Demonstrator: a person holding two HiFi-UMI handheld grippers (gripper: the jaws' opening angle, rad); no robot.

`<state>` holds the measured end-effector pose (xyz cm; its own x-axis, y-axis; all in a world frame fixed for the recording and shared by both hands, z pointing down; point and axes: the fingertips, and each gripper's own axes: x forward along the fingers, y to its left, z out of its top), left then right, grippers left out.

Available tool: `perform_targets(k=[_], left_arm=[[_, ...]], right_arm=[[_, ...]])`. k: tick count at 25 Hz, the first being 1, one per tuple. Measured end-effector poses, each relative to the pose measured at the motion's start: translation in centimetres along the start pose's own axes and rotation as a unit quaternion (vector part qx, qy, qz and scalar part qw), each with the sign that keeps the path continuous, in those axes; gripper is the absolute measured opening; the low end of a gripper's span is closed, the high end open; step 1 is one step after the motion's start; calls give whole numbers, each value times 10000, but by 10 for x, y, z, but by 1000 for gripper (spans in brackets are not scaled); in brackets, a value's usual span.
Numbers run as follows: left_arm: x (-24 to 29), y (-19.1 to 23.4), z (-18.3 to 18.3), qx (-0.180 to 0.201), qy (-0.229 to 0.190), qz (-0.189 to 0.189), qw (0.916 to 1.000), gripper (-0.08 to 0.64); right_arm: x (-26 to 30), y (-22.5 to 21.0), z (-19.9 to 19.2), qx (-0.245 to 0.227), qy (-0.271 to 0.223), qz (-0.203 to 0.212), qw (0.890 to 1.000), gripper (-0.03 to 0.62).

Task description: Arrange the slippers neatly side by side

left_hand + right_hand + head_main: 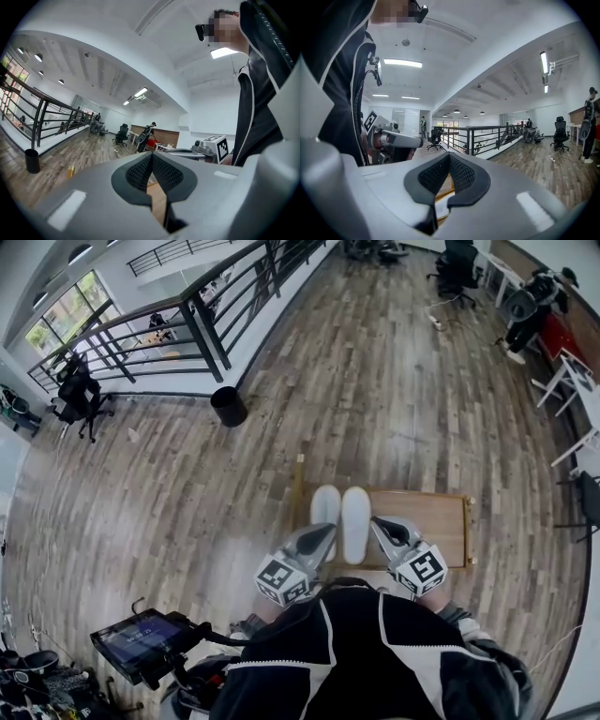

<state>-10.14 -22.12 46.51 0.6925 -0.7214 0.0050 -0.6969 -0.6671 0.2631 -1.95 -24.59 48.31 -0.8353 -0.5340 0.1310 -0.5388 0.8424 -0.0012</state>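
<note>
Right hand-held gripper [377,521] closed, slippers [356,514] lengthwise away

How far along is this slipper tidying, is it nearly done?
It looks essentially finished. Done: the two white slippers lie side by side, pointing the same way, on the wooden board. In hand: nothing; the left gripper and right gripper are shut and empty near the heels. Left: at most a small straightening.
</note>
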Motion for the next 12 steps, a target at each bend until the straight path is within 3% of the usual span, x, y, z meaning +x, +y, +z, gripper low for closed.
perform_targets(k=[12], left_arm=[[0, 4, -1, -27, -5, 57, 10000, 18]], right_arm=[[7, 1, 2, 206, -17, 103, 9997, 0]])
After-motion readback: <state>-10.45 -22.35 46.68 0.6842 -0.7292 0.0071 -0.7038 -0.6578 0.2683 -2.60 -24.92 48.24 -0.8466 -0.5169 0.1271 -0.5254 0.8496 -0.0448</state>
